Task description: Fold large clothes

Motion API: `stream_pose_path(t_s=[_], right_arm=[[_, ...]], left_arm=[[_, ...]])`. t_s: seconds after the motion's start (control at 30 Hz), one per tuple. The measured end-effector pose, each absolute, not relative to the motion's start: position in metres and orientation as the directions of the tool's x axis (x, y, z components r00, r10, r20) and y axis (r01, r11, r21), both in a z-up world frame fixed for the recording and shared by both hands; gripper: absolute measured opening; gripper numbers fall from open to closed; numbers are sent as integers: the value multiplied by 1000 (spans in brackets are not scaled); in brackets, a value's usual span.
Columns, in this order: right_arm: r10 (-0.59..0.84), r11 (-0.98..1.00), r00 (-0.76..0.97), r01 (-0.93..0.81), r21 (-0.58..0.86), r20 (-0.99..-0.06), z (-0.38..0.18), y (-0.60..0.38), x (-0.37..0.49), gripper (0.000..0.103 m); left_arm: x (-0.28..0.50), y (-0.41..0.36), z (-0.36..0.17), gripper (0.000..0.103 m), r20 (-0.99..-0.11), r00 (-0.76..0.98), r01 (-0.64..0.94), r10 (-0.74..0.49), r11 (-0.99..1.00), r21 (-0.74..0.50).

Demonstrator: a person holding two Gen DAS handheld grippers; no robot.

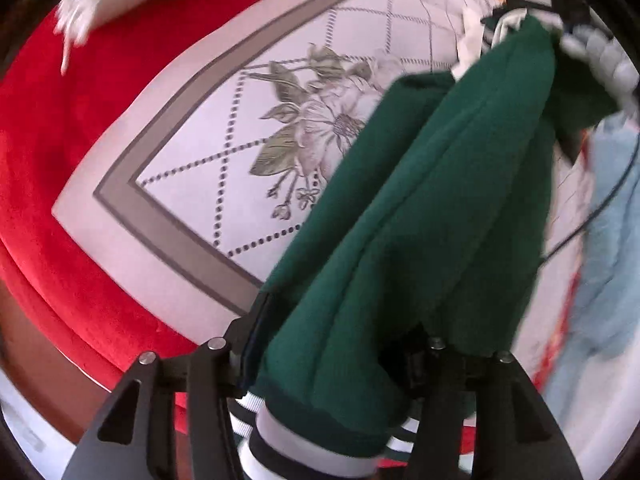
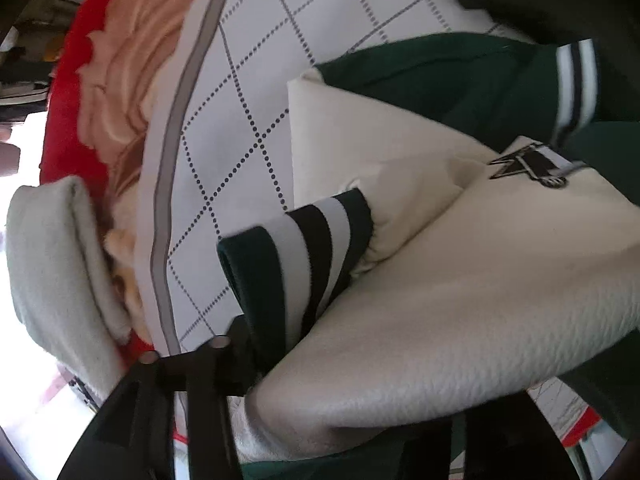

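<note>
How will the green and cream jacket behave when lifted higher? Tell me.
The jacket probably flops: its green body hangs in soft folds from the left gripper. The cream sleeve looks leathery, so likely heavier and smoother, apt to slip. The striped cuff would likely dangle.

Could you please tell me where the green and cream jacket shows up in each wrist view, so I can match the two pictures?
Left wrist: jacket runs from bottom centre to upper right, green side showing, clamped in the left gripper.
Right wrist: jacket fills the right half, cream sleeve foremost.
Shared landmark: the white dotted-lattice cloth.
</note>
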State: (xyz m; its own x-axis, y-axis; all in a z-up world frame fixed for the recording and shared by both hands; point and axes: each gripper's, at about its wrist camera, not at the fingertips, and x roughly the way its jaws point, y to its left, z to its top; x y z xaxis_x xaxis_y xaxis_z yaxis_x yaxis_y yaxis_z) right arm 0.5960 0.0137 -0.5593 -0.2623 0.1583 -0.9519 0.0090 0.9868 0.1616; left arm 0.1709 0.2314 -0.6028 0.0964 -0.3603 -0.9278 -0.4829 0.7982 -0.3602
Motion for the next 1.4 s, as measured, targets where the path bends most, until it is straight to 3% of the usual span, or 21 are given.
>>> stream_pose_path(t_s=[0.13,0.2,0.37,0.5,0.67,0.8,0.93,0.97,1.03,1.07,1.1,1.2,1.4], right_arm=[[248,968,-286,36,249,-926,-553,22,605,70],[347,937,-290,64,344,-892,-539,17,605,71],[522,848,-258,54,527,-813,-503,-18,589,72],[492,860,-257,-6,511,-832,-485,-76,526,72],[354,922,-408,3,386,-842,-511,-156,398,72],[405,907,-557,144,396,-725,-567,-193,293,72],[550,834,-523,296,466,-651,-603,-190,246,72],[580,813,-506,315,489,-639,-608,-187,240,71],[564,824,-465,269,498,-683,-611,-174,233,52],[544,838,-443,238,491,-713,-608,-172,233,37],[535,844,-411,223,487,-738,-603,-173,233,15],[539,842,-401,266,469,-741,-592,-183,230,7],[494,869,-435,249,427,-753,-576,-210,205,5]], left_arm=[[142,255,-587,52,-901,154,-543,-405,727,-419],[126,268,-584,52,-911,149,-569,-384,721,-396],[104,286,-569,52,-875,233,-599,-424,646,-473],[117,265,-578,55,-882,197,-545,-427,700,-461],[123,246,-577,53,-921,185,-525,-343,758,-387],[114,243,-566,22,-931,226,-540,-288,758,-366],[107,237,-557,13,-922,268,-575,-279,722,-385],[104,236,-554,10,-920,277,-581,-278,714,-391],[100,235,-550,9,-911,295,-595,-289,691,-411],[101,233,-548,9,-907,300,-599,-296,682,-420],[98,231,-544,8,-903,303,-601,-303,674,-428],[89,224,-537,5,-897,301,-609,-324,658,-443],[66,218,-583,6,-920,181,-631,-347,677,-379]])
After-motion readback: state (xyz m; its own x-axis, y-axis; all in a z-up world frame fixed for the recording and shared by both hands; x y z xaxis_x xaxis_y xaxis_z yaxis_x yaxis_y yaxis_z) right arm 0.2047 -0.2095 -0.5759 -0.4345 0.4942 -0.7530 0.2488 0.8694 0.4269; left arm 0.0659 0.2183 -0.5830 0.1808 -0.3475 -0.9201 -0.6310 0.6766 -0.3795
